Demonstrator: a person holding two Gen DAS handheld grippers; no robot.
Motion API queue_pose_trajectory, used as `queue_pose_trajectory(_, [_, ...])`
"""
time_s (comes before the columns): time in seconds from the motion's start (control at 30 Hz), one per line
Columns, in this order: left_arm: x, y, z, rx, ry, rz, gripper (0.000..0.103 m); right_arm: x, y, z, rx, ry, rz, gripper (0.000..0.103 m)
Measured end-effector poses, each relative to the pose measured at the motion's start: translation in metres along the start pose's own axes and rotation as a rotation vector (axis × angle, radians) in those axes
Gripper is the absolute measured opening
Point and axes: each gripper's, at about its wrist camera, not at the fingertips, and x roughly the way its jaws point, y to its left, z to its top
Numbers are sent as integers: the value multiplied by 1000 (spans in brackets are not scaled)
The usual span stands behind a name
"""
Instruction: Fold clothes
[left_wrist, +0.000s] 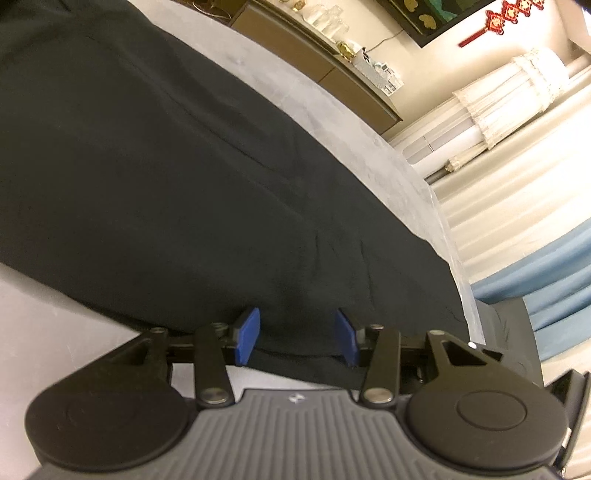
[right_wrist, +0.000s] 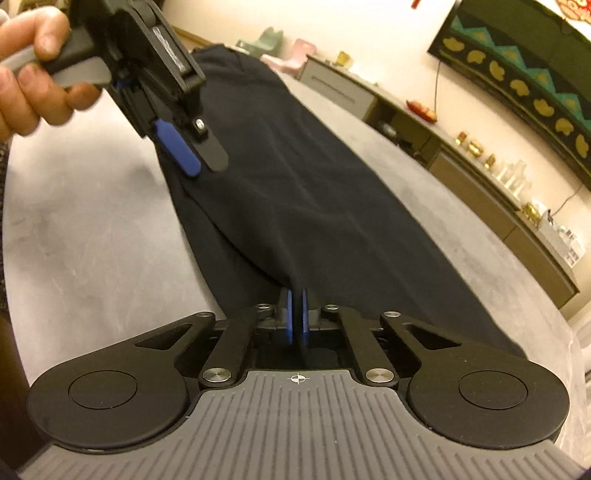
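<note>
Two grippers, right gripper pinching one dark garment, one grey table

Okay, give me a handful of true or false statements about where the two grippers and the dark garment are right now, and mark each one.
1. The right gripper is clamped on a fold of the dark garment. True.
2. The left gripper has its pads pressed together. False: its jaws stand apart, with the garment's edge between them, not pinched.
3. The garment lies on a grey surface. True.
4. The garment is bright red. False: it is black or very dark navy.
5. A bare hand holds the left gripper's handle. True.
</note>
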Motion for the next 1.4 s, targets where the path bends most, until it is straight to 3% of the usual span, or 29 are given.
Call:
queue_pose_trajectory(0.13, [-17, -2, -1, -1, -48, -30, 45, -39, 1, -1, 34, -61, 63, 0])
queue_pose_trajectory(0.27, [-22, -4, -1, 22, -42, -48, 45, -35, 12, -15, 16, 16, 89, 0])
queue_pose_trajectory(0.37, [-15, -7, -3, 54, -32, -10, 45, -27, 10, -23, 13, 51, 96, 0])
queue_pose_trajectory(0.4, [-16, -8, -3, 61, -33, -10, 45, -29, 9, -23, 12, 37, 70, 0])
queue_pose_trajectory(0.47, [-14, -11, -3, 56, -27, -28, 47, -31, 7, -19, 4, 3, 23, 25])
queue_pose_trajectory(0.53, [-12, -13, -5, 48, -17, -48, 51, -30, 10, -16, -15, -12, -1, 37])
queue_pose_trajectory(0.63, [-12, -15, -6, 59, -8, -48, 52, -15, 20, -11, -83, 10, -17, 40])
queue_pose_trajectory(0.83, [-14, -15, -4, 57, -11, -39, 52, 8, 35, 3, -216, 34, -202, 42])
queue_pose_trajectory(1.0, [-18, -15, -2, 57, -19, -44, 52, 5, 48, 7, -319, 38, -390, 51])
queue_pose_trajectory(1.07, [-17, -17, -1, 59, -17, -46, 52, 6, 49, 9, -332, 34, -418, 52])
queue_pose_trajectory(1.13, [-16, -19, -1, 68, -12, -50, 52, 11, 49, 11, -338, 41, -397, 49])
queue_pose_trajectory(1.2, [-15, -21, -2, 81, -10, -54, 52, 17, 50, 11, -346, 56, -361, 33])
queue_pose_trajectory(1.23, [-17, -21, -2, 82, -19, -52, 52, 20, 50, 12, -347, 62, -342, 1])
queue_pose_trajectory(1.4, [-25, -17, -1, 80, -50, -60, 52, -13, 59, 14, -329, 16, -251, 0])
